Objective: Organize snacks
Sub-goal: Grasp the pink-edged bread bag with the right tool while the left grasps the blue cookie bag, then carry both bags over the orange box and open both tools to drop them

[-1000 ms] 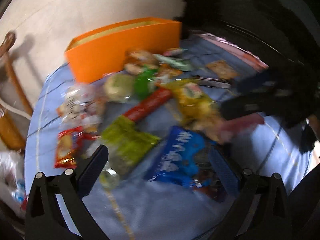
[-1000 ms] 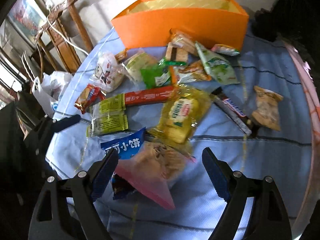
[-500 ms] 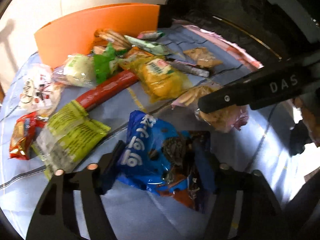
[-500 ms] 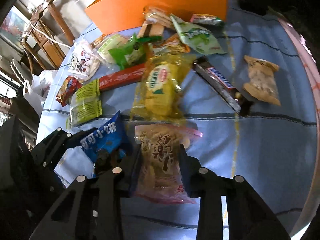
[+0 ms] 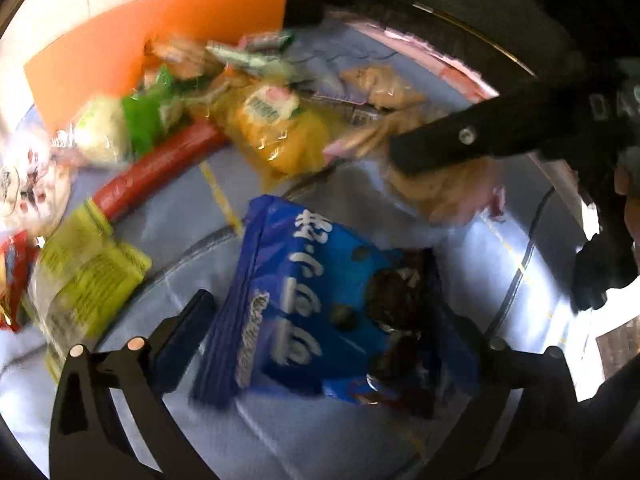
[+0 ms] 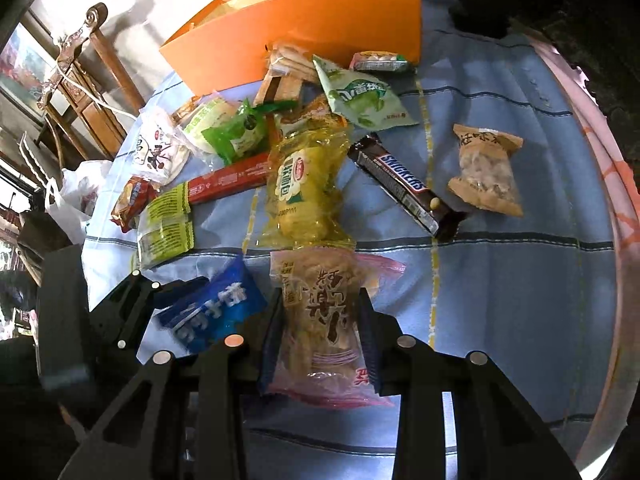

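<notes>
my right claw [image 6: 320, 336] is pinched narrow on a pink-edged pack of tan crisps [image 6: 320, 320], both pads pressed into its sides, the pack standing up between them. my left claw [image 5: 320, 320] is spreading its jaws wide, with a blue cookie bag [image 5: 320, 300] lying between the fingers; the pads do not press on it. in the right view that blue bag sits just left of my crisps. beyond, on the blue checked cloth [image 6: 520, 280], lie a yellow bag [image 6: 304, 196], a snickers bar [image 6: 404, 186], a tan nut pack [image 6: 486, 176], a pale green pouch [image 6: 360, 96] and a red stick [image 6: 228, 182]. the orange box [image 6: 312, 28] stands open at the far edge, behind the heap.
</notes>
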The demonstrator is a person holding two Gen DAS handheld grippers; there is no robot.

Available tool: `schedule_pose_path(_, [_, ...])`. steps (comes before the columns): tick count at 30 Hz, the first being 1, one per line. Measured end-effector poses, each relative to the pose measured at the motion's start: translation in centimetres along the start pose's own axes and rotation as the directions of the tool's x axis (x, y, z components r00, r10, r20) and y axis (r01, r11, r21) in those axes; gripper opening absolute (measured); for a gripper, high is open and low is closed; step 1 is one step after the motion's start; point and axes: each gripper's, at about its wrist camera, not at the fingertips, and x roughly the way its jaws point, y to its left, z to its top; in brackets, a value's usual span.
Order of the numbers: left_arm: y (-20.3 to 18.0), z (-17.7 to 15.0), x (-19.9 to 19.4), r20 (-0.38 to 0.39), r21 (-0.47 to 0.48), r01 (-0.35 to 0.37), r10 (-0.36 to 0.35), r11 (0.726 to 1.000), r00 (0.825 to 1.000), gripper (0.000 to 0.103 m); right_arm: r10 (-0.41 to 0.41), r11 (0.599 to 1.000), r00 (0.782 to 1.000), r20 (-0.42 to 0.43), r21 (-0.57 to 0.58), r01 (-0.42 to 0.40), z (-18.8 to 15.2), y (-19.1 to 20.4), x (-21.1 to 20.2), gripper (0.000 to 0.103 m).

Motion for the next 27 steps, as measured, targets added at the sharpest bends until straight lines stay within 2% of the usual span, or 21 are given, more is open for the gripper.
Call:
schedule_pose_path(1, [-0.2, 0.1, -0.2, 0.005, 0.005, 0.005, -0.005, 1.000, 1.000, 0.096, -0.003, 1.000, 1.000, 0.002, 0.000, 0.003, 0.0, -0.1, -0.1, 0.035])
schedule_pose_path(2, [-0.1, 0.2, -0.5, 0.023, -0.005, 0.024, -0.024, 1.000, 0.999, 0.062, -0.004, 1.000, 1.000, 0.003, -0.001, 0.004, 0.0, -0.2, -0.1, 0.035])
schedule_pose_path(3, [0.1, 0.5, -1.1, 0.043, -0.012, 0.057, -0.056, 0.998, 0.998, 0.049, -0.008, 1.000, 1.000, 0.005, -0.002, 0.008, 0.0, -0.3, -0.2, 0.035])
schedule_pose_path(5, [0.0, 0.8, -1.7, 0.058, 0.006, 0.050, -0.050, 0.999, 0.997, 0.041, -0.013, 1.000, 1.000, 0.014, 0.002, 0.013, 0.1, -0.5, -0.6, 0.035])
schedule_pose_path(8, [0.8, 1.0, -2.7, 0.068, -0.014, 0.052, -0.051, 0.999, 0.996, 0.040, -0.015, 1.000, 0.999, 0.033, 0.016, 0.015, 0.4, -1.0, -1.1, 0.035])
schedule_pose_path(11, [2.9, 1.9, -5.8, 0.145, -0.071, 0.041, -0.031, 0.997, 0.989, 0.040, -0.013, 1.000, 0.998, 0.067, 0.010, 0.013, 1.1, -1.0, -2.3, 0.035])
schedule_pose_path(14, [5.5, 4.1, -9.5, 0.229, -0.114, 0.000, 0.026, 0.994, 0.973, 0.040, 0.003, 1.000, 0.995, 0.104, 0.000, -0.003, 2.3, -0.4, -3.6, 0.035])
schedule_pose_path(17, [7.8, 7.1, -12.3, 0.282, -0.152, -0.057, 0.099, 0.987, 0.954, 0.040, 0.021, 0.999, 0.984, 0.174, -0.048, -0.012, 4.3, 1.1, -5.8, 0.035])
schedule_pose_path(20, [10.3, 10.9, -15.2, 0.335, -0.203, -0.112, 0.177, 0.973, 0.925, 0.040, 0.045, 0.994, 0.963, 0.267, -0.107, -0.017, 7.4, 3.0, -9.1, 0.035])
schedule_pose_path(24, [13.0, 16.2, -18.4, 0.378, -0.254, -0.174, 0.263, 0.951, 0.887, 0.040, 0.071, 0.985, 0.917, 0.393, -0.170, -0.004, 12.7, 5.1, -14.0, 0.035])
schedule_pose_path(27, [14.6, 19.8, -20.2, 0.395, -0.285, -0.194, 0.299, 0.939, 0.869, 0.040, 0.082, 0.981, 0.886, 0.456, -0.194, 0.009, 16.3, 6.0, -16.8, 0.035])
